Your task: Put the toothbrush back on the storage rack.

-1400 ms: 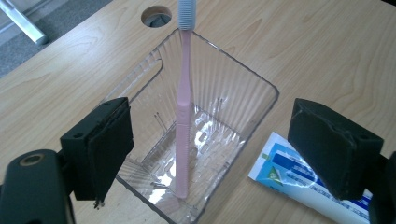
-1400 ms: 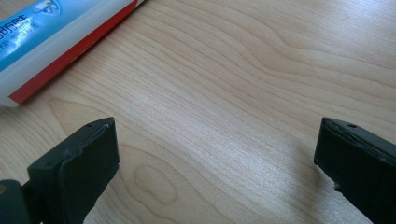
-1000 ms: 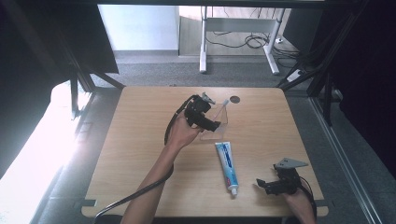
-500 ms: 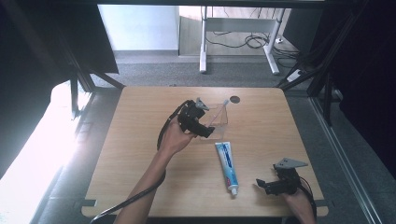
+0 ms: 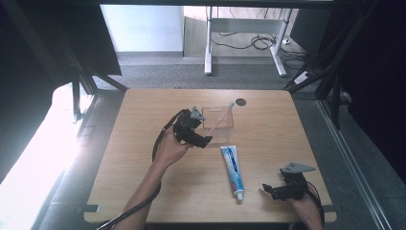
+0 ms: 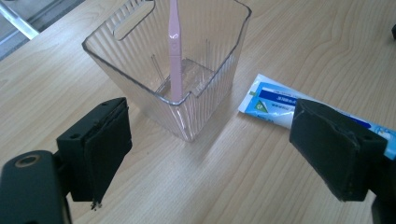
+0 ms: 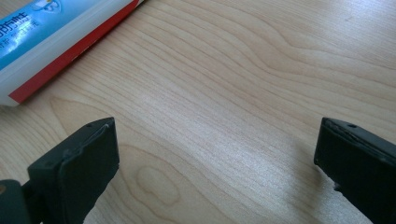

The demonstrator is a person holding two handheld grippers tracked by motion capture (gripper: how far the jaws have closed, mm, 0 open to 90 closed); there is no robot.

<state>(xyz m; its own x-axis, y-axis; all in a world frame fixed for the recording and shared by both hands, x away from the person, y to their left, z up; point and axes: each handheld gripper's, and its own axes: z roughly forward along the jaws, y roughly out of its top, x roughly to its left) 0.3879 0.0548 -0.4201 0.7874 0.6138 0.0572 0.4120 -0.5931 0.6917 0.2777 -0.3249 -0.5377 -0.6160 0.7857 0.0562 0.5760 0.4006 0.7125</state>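
In the high view the left gripper (image 5: 203, 142) is pulling back toward the person from the clear cup (image 5: 218, 120), which is standing on the counter (image 5: 143, 120) with the pink toothbrush (image 5: 224, 115) leaning inside, so the drop-in looks done. In the left gripper view its fingers are gaping wide and empty, the toothpaste tube (image 6: 275, 105) lying just beside the cup. In the right gripper view the right gripper (image 7: 217, 154) is hovering with fingers spread, likely reaching for the tube next.

Spread fingers (image 7: 77, 172) over table (image 7: 243, 93), toothpaste tube (image 7: 51, 42) beside.
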